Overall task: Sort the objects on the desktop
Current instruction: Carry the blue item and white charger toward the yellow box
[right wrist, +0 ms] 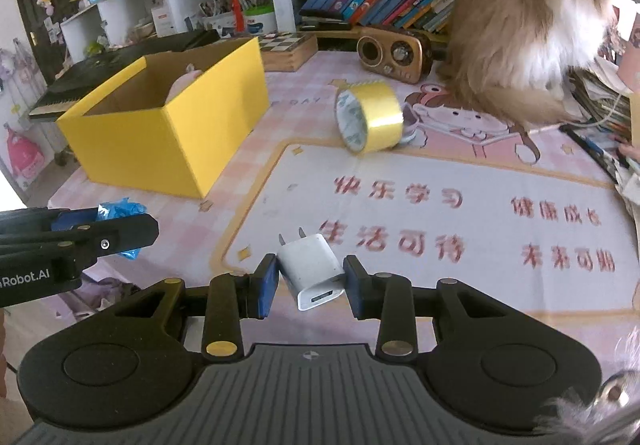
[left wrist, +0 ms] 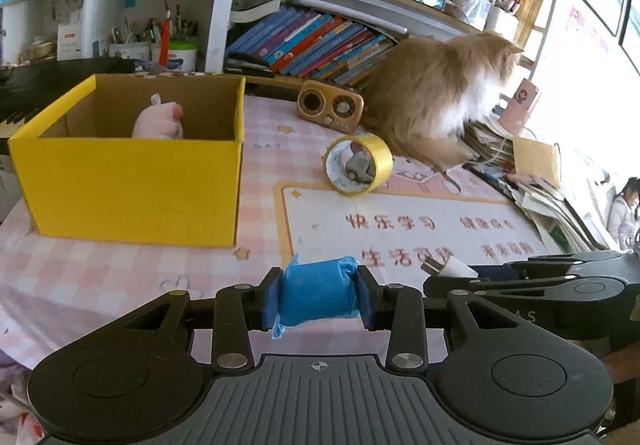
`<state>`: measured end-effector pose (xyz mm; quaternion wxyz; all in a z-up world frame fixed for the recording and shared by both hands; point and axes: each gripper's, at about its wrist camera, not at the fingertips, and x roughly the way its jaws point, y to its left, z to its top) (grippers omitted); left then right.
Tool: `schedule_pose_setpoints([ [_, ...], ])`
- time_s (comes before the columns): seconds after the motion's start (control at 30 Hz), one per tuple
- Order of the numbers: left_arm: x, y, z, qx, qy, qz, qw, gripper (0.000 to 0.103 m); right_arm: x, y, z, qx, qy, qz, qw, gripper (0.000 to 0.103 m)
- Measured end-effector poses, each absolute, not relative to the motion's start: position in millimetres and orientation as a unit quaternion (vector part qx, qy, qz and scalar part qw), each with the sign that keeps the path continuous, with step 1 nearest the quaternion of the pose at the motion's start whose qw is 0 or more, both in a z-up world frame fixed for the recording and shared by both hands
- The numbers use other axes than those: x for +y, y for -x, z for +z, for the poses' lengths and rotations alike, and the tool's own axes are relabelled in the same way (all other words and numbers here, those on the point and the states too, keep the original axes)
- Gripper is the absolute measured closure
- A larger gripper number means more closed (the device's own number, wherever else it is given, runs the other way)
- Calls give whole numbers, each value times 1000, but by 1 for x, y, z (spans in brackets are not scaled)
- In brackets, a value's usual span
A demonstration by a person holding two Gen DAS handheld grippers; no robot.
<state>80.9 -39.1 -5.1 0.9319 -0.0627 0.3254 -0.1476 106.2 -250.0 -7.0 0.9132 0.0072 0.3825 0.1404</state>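
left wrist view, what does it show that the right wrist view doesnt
Only the left wrist view: a small grey toy car inside the tape roll, and the left gripper shut on a blue wrapped bundle.

Only the right wrist view: a wooden chessboard box.

Both: yellow cardboard box, yellow tape roll, fluffy orange-and-white cat, white USB charger plug.

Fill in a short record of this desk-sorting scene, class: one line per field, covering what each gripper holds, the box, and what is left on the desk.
left gripper: shut on blue packet
right gripper: shut on white charger, prongs pointing away from the camera
yellow box: open, on the desk's left part, pink plush toy inside
tape roll: lying on its side mid-desk, a small grey object inside it
radio: at the back of the desk, beside the cat
cat: sitting on the desk's far right part
desk mat: pink, printed characters
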Motion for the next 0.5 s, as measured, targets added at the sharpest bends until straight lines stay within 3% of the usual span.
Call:
schedule_pose_setpoints([
  [0.5,15,-28,-7,327,60,-137,933,67,-189,-49,-15,395,-6,157,905,70],
])
